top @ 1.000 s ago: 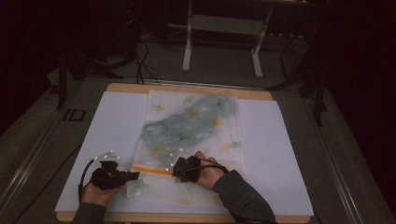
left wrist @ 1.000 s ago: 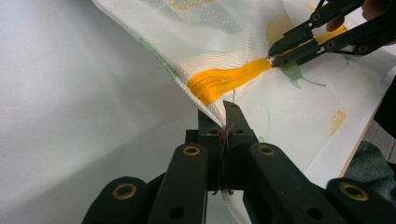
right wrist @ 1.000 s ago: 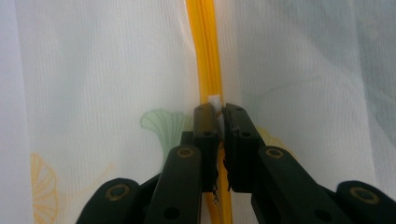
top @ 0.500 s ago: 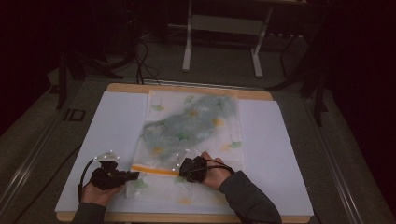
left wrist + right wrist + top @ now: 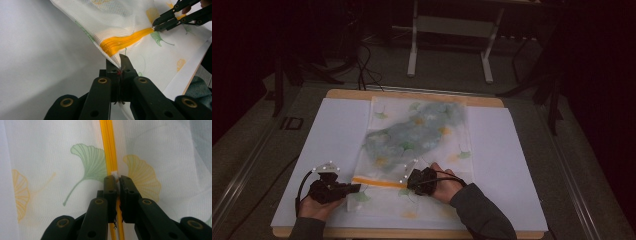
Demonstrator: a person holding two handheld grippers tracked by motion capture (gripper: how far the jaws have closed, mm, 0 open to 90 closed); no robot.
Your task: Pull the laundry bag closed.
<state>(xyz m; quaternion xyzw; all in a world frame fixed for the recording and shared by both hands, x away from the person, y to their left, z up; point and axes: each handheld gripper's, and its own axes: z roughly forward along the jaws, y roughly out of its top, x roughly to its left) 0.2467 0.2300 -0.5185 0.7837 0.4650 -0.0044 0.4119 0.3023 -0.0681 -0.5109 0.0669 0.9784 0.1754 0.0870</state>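
The left gripper (image 5: 119,65) clenches the mesh laundry bag's (image 5: 417,135) corner; the right gripper (image 5: 117,179) pinches the white zipper pull (image 5: 114,174), with roughly half the orange zipper (image 5: 126,41) still ahead of it.

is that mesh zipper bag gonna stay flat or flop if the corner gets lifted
Probably floppy: the mesh bag already tents and wrinkles where the left gripper pinches its corner. It looks thin and light, though the dark contents would likely sag and shift.

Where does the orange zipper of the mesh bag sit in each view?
High view: orange zipper, low centre, between the grippers.
Left gripper view: zipper runs centre to upper right.
Right gripper view: zipper runs vertically, top centre.
Shared landmark: green ginkgo leaf print beside it.
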